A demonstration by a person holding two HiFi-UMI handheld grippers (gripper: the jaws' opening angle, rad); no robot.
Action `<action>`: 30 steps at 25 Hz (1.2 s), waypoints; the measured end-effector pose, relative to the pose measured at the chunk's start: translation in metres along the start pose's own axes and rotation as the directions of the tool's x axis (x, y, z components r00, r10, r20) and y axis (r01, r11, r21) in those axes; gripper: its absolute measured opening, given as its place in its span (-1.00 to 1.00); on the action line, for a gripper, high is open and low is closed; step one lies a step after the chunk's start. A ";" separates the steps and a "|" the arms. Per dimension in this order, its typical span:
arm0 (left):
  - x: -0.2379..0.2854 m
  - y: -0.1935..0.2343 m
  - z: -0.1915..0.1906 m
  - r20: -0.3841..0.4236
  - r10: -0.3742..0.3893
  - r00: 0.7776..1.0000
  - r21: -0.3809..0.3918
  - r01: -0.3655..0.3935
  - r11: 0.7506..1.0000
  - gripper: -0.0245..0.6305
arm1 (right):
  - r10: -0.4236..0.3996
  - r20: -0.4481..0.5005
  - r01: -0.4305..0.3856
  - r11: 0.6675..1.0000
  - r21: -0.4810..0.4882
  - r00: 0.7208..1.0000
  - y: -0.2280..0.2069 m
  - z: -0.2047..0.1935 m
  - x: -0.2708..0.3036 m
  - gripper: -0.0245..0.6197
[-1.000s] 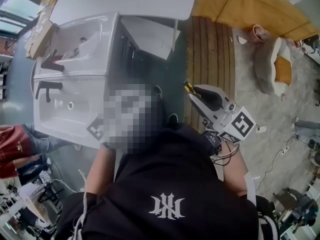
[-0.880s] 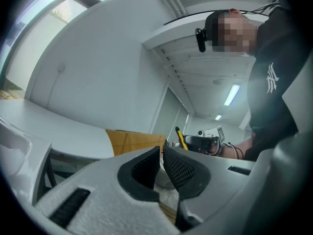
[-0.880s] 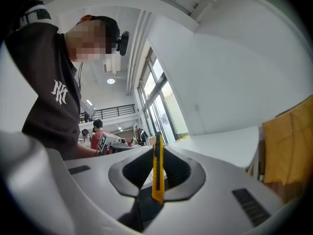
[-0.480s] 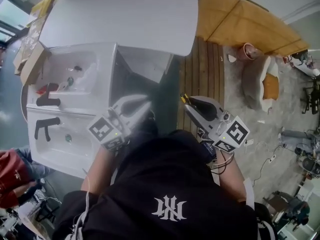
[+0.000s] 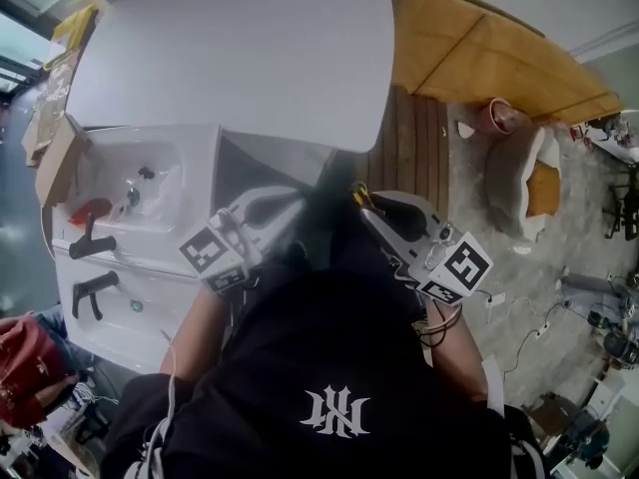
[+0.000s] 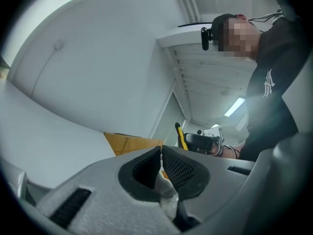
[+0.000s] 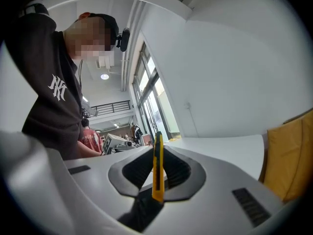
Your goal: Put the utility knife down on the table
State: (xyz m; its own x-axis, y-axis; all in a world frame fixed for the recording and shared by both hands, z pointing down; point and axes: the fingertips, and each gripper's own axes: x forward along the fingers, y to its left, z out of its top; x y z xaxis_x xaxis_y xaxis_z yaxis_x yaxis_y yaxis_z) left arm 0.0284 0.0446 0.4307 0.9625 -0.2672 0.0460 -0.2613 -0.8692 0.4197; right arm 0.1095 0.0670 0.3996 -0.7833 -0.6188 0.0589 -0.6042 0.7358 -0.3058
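Note:
The yellow utility knife (image 7: pixel 157 166) stands edge-on between the black pads of my right gripper (image 7: pixel 157 173), which is shut on it. In the head view the knife's tip (image 5: pixel 358 197) pokes out of the right gripper (image 5: pixel 365 204), held in the air just short of the white table's (image 5: pixel 240 58) near edge. My left gripper (image 5: pixel 296 201) hangs beside it to the left, jaws shut with nothing between the pads (image 6: pixel 172 166). The left gripper view also catches the knife (image 6: pixel 180 136) in the other gripper. The white table top (image 7: pixel 230 151) lies ahead of the right gripper.
White sink units (image 5: pixel 130 198) with black faucets (image 5: pixel 88 244) stand at the left, below a cardboard box (image 5: pixel 55 153). Wooden slats (image 5: pixel 411 148) and an orange sofa (image 5: pixel 489 48) lie to the right. A person in red (image 5: pixel 25 367) is at the lower left.
The head view has swung so that more of the table shows. Both grippers have drifted left and slightly toward the table. The left gripper has come into clear view. The right still holds the knife.

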 end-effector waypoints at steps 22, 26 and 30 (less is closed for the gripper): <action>0.105 0.236 0.104 -0.032 0.373 0.927 0.012 -0.373 0.928 -0.88 | 0.374 0.073 -0.380 0.918 0.108 0.924 -0.270 0.072 0.194 -0.77; 0.074 0.314 0.126 -0.007 0.333 0.943 -0.008 -0.333 0.943 -0.88 | 0.336 -0.009 -0.335 0.939 0.076 0.942 -0.288 0.068 0.280 -0.77; 0.030 0.398 0.140 -0.022 0.360 0.933 -0.043 -0.360 0.932 -0.88 | 0.265 -0.085 -0.258 0.963 0.085 0.961 -0.307 0.061 0.363 -0.77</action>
State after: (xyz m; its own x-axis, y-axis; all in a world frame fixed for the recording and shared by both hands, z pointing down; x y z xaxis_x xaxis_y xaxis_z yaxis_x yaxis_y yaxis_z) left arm -0.0568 -0.3674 0.4726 0.8055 -0.5528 0.2137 -0.5873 -0.6959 0.4134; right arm 0.0194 -0.4005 0.4572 -0.9247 -0.3765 0.0561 -0.3675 0.8444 -0.3898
